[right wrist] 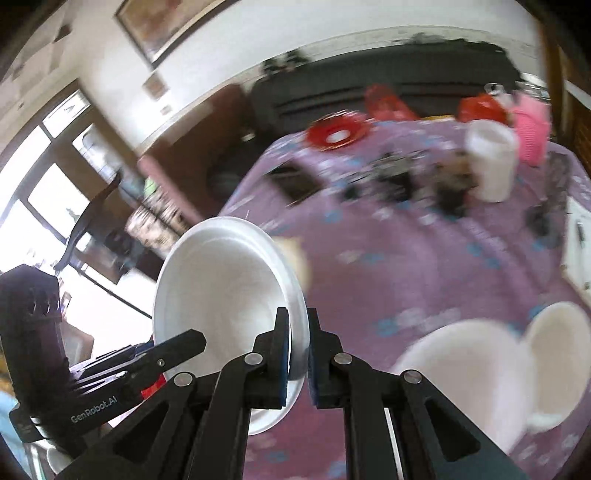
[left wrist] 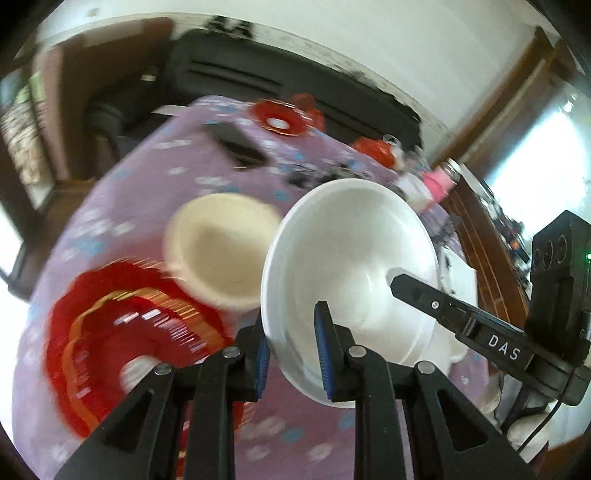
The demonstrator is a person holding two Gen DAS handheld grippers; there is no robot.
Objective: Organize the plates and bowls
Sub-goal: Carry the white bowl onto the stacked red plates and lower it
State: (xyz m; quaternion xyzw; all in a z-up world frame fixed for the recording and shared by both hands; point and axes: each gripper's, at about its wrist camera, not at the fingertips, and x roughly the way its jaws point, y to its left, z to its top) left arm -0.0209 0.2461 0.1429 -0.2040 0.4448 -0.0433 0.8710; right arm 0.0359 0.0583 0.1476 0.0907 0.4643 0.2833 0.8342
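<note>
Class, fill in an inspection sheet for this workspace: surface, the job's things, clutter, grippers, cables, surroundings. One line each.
Surface: table under a purple floral cloth.
Job's things: white plate lifted and tilted; cream bowl and red plate on the cloth; a second red plate at the far edge; two white dishes near the right gripper.
Clutter: black phone, white cup, pink object, small dark items, blurred.
Grippers: left gripper and right gripper each shut on the white plate's rim, on opposite sides.
Cables: one black cable trailing from the right gripper.
Surroundings: dark sofa, framed picture, windows.
</note>
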